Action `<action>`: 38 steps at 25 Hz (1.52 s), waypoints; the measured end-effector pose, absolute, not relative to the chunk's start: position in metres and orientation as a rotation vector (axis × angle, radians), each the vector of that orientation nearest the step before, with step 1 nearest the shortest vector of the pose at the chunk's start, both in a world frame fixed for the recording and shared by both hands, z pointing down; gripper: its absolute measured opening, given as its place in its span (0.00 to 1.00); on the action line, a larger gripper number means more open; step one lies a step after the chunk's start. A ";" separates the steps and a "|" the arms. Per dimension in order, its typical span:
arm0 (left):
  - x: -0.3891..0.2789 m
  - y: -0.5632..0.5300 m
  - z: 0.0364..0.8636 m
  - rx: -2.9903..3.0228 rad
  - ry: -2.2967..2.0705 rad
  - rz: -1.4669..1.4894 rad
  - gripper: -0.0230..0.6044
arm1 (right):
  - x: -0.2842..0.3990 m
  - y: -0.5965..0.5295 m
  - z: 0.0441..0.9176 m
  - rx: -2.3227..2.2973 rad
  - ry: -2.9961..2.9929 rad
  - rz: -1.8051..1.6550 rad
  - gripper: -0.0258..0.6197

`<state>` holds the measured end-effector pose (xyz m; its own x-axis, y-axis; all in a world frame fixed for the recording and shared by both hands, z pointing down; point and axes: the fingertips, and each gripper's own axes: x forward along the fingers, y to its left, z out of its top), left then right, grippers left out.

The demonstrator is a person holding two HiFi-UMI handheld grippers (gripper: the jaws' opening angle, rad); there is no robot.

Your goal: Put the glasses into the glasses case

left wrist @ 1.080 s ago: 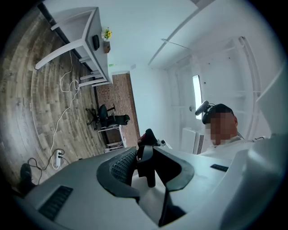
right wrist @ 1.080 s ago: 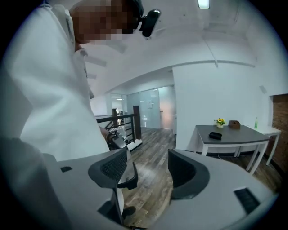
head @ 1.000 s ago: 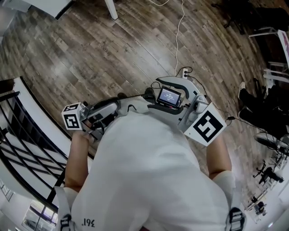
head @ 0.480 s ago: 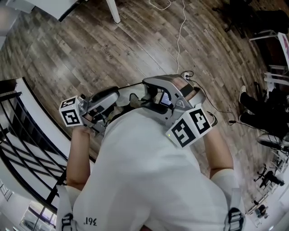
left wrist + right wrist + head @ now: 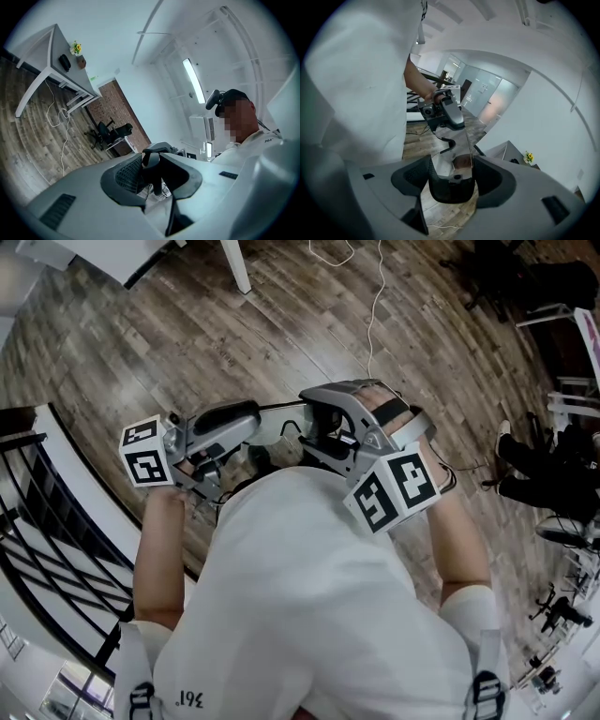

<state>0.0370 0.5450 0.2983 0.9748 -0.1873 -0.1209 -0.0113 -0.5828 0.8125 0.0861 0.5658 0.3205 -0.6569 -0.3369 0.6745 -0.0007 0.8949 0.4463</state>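
Note:
I hold both grippers in front of my chest, above the wooden floor, with their tips facing each other. The glasses (image 5: 452, 187) hang between them, dark-framed, with a clear lens and a black temple. My right gripper (image 5: 453, 166) has the frame wedged between both jaws. My left gripper (image 5: 159, 166) is shut on a thin dark part of the glasses (image 5: 151, 161). In the head view the left gripper (image 5: 251, 439) and right gripper (image 5: 311, 432) almost meet. A small black thing (image 5: 64, 62), possibly the case, lies on a distant table (image 5: 51, 51).
A black railing (image 5: 37, 521) runs along the left. A white cable (image 5: 375, 306) trails over the floor towards a table leg (image 5: 234, 259). Office chairs (image 5: 110, 131) stand further back. A small pot of yellow flowers (image 5: 76, 48) is on the table.
The right gripper has rolled over, so its small screen no longer shows, and its marker cube has shifted left. The left gripper has risen a little and rolled.

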 end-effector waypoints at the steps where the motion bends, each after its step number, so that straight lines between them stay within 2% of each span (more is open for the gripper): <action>1: 0.038 0.545 0.297 2.192 -0.136 -0.231 0.23 | 0.086 0.566 0.320 0.246 -2.229 -0.534 0.49; 18: 0.024 0.510 0.267 2.350 -0.458 -0.392 0.24 | 0.090 0.545 0.301 0.480 -2.249 -0.588 0.49; 30: -0.020 0.494 0.259 2.439 -0.567 -0.349 0.24 | 0.046 0.527 0.296 0.534 -2.233 -0.601 0.49; 38: -0.071 0.483 0.256 2.367 -0.519 -0.521 0.24 | 0.004 0.524 0.297 0.563 -2.220 -0.608 0.49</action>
<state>-0.0709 0.4827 0.2556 0.8425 -0.4870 -0.2302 -0.2284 -0.7100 0.6662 0.0038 0.5239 0.2975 -0.6198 -0.5608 0.5490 -0.2030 0.7903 0.5781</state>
